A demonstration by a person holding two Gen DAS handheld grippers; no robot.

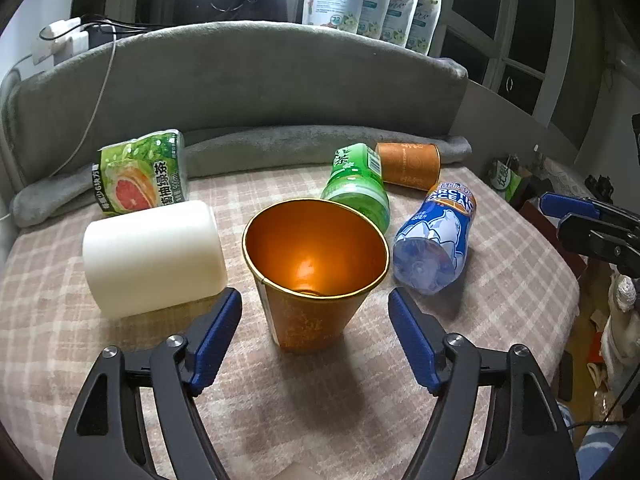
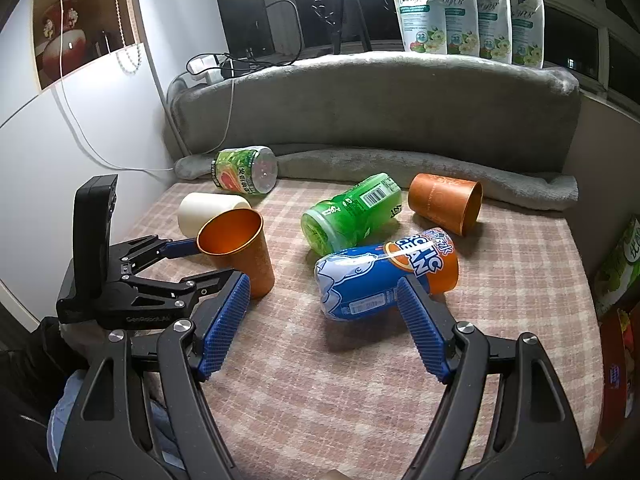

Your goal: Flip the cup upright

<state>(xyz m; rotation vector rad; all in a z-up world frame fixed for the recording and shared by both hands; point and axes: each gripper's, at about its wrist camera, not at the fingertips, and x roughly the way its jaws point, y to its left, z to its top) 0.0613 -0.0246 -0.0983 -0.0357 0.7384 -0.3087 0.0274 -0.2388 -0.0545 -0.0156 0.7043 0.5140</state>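
Observation:
An orange cup [image 1: 312, 280] stands upright on the plaid cloth, mouth up; it also shows in the right wrist view [image 2: 240, 248]. My left gripper [image 1: 316, 304] is open, its blue pads [image 1: 218, 332] either side of the cup and clear of it; it also shows in the right wrist view [image 2: 208, 260]. A second orange cup [image 2: 446, 208] lies on its side at the back right, also in the left wrist view [image 1: 408, 164]. A white cup [image 1: 154, 256] lies on its side at the left. My right gripper [image 2: 324, 292] is open and empty, near the blue bottle [image 2: 384, 276].
A green bottle [image 2: 352, 216], a blue Arctic Ocean bottle [image 1: 436, 236] and a grapefruit tea bottle [image 1: 140, 172] lie on the cloth. A grey cushion [image 1: 240, 80] rims the back. Refill pouches [image 2: 468, 8] stand behind it. The table edge drops off at the right.

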